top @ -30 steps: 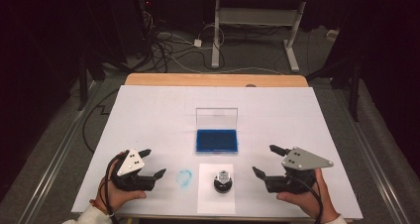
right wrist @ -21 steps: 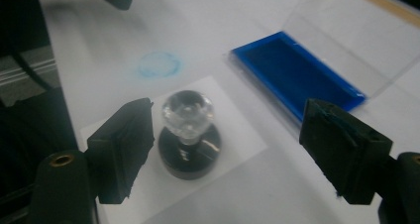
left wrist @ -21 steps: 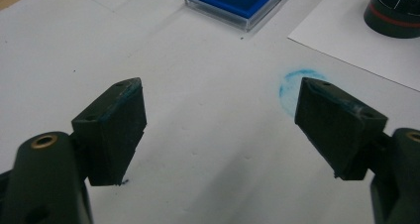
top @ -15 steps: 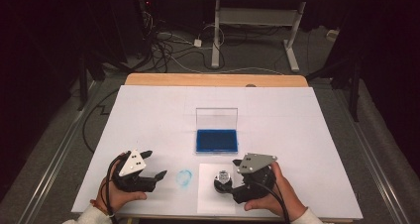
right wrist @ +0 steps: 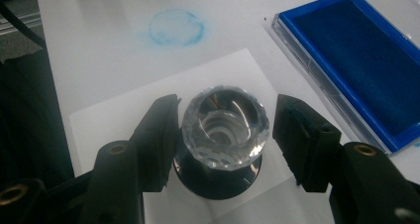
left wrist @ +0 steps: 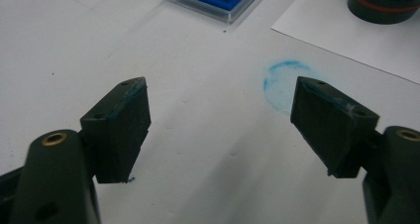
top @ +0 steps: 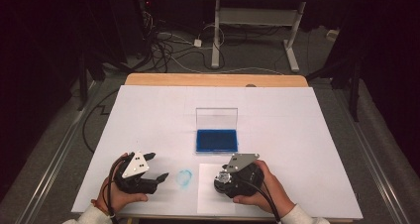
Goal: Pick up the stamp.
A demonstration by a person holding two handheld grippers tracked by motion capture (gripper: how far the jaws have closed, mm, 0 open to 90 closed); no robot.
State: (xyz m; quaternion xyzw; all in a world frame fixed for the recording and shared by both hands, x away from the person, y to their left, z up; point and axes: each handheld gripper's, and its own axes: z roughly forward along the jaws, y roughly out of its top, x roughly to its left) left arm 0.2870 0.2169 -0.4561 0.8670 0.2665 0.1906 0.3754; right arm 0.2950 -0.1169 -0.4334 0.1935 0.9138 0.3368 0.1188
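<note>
Right gripper (right wrist: 225,135) has swung in from 3 o'clock, jaws closing around but seemingly not yet pinching the stamp (right wrist: 225,135) — hard, slick faceted knob, grab its waist; left gripper (left wrist: 220,115) gapes empty.

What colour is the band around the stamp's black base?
Red-orange, a thin band around the stamp; the left gripper view shows it best.
</note>
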